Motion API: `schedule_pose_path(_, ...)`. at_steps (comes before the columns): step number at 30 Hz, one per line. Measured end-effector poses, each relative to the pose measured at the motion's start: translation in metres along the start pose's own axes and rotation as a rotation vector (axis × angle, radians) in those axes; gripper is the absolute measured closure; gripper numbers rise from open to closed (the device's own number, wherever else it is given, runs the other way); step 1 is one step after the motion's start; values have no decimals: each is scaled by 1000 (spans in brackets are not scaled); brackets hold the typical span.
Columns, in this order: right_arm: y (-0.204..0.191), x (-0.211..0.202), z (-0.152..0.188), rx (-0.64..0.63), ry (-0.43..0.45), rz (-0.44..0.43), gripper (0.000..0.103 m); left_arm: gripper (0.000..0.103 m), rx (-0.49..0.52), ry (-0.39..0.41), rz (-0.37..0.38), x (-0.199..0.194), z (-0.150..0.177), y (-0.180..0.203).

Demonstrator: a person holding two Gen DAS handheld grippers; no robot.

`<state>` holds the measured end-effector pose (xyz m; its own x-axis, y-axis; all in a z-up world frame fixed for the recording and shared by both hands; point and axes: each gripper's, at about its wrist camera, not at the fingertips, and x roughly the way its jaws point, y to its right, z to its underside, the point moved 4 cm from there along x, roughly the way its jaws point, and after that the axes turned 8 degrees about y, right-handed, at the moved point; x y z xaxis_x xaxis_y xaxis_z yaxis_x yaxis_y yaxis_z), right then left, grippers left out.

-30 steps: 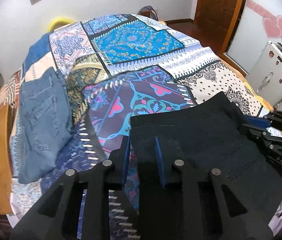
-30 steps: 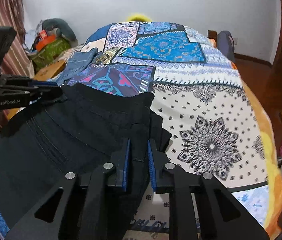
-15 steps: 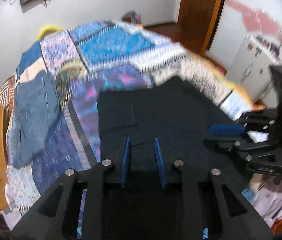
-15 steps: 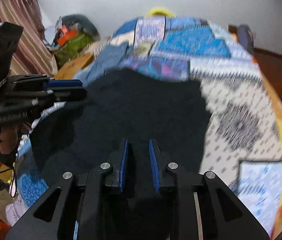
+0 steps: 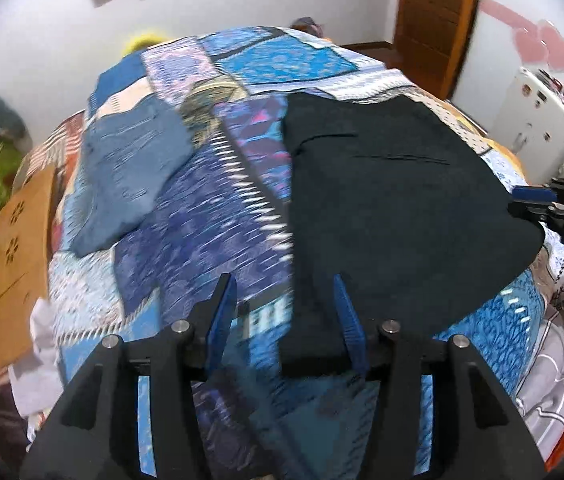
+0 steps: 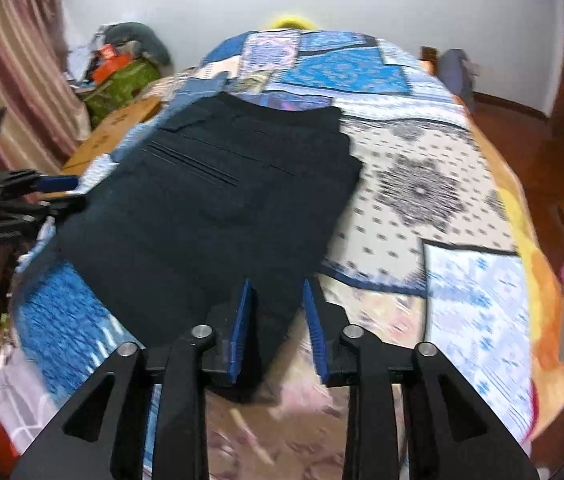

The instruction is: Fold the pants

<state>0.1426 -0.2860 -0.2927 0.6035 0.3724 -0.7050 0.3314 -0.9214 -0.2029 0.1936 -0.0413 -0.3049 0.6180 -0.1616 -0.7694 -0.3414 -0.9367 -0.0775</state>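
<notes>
While the black trousers (image 5: 394, 200) lie folded into a flat, compact slab on the patchwork-covered bed (image 5: 217, 216), the fold looks nearly done, with perhaps one tidy-up left. Both jaws have just been opening: the left hand-held gripper (image 5: 284, 308) stands wide, the right hand-held gripper (image 6: 277, 312) narrower, each straddling the near hem without pressing it. "DAS" shows on the right one's body.

Lighting was even, soft indoor light, with no glare or hard shadows. Motion blur smeared the patterned bedspread (image 5: 185, 240) in both views, worst toward its near edge. Fisheye distortion bowed the walls, and dark vignetting filled the frame corners.
</notes>
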Motion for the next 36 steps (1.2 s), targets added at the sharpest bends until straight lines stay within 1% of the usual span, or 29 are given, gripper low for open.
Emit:
schedule_pose_path(2, 8, -1, 2, 26, -4, 3, 69, 56, 14, -35, -77, 4, 4, -12)
schedule_pose_path(3, 9, -2, 1, 30, -5, 7, 67, 57, 8, -51, -95, 7, 5, -18)
schedule_pose_path(4, 12, -3, -2, 33, -2, 16, 66, 57, -8, -63, -97, 9, 6, -23)
schedule_pose_path(6, 13, -9, -8, 40, 10, 41, 63, 57, -53, -71, -73, 10, 1, -31)
schedule_pose_path(7, 13, -12, -10, 44, 18, 48, 58, 57, -68, -58, -60, 8, -4, -33)
schedule_pose_path(8, 13, -15, -15, 52, 36, 54, 50, 57, -78, -29, -51, 3, -13, -34)
schedule_pose_path(9, 13, -18, -20, 58, 59, 55, 45, 57, -80, -6, -48, -3, -20, -34)
schedule_pose_path(10, 13, -20, -22, 60, 73, 54, 36, 55, -80, 15, -40, -6, -28, -33)
schedule_pose_path(11, 13, -22, -27, 62, 94, 51, 30, 48, -80, 35, -27, -10, -37, -31)
schedule_pose_path(12, 13, -21, -31, 61, 108, 49, 28, 42, -81, 55, -14, -12, -45, -28)
schedule_pose_path(13, 13, -19, -33, 64, 113, 47, 25, 29, -83, 71, -4, -12, -52, -24)
schedule_pose_path(14, 13, -16, -35, 69, 114, 46, 23, 20, -84, 90, 7, -11, -60, -20)
schedule_pose_path(16, 16, -8, -35, 92, 107, 33, 23, 17, -76, 85, 25, -4, -68, -11)
schedule_pose_path(18, 21, 2, -33, 135, 81, 12, 23, 17, -62, 34, 60, 13, -73, -1)
schedule_pose_path(20, 26, 17, -27, 188, 37, -16, 23, 17, -54, -23, 90, 32, -72, 8)
schedule_pose_path(24, 28, 36, -18, 199, -38, -54, 23, 17, -53, -124, 154, 60, -67, 19)
schedule_pose_path(26, 26, 43, -17, 215, -58, -97, 23, 17, -63, -160, 184, 71, -64, 25)
schedule_pose_path(28, 26, 48, -18, 225, -73, -126, 23, 17, -68, -178, 193, 77, -65, 29)
schedule_pose_path(31, 27, 58, -22, 247, -92, -172, 22, 17, -80, -205, 236, 86, -67, 35)
schedule_pose_path(32, 28, 62, -22, 270, -103, -203, 22, 16, -94, -223, 261, 91, -67, 36)
schedule_pose_path(33, 29, 67, -22, 301, -120, -234, 22, 15, -104, -234, 272, 94, -67, 37)
schedule_pose_path(34, 30, 70, -22, 321, -127, -252, 20, 12, -113, -238, 278, 98, -68, 37)
schedule_pose_path(36, 32, 75, -24, 340, -126, -270, 17, 9, -113, -242, 289, 104, -71, 37)
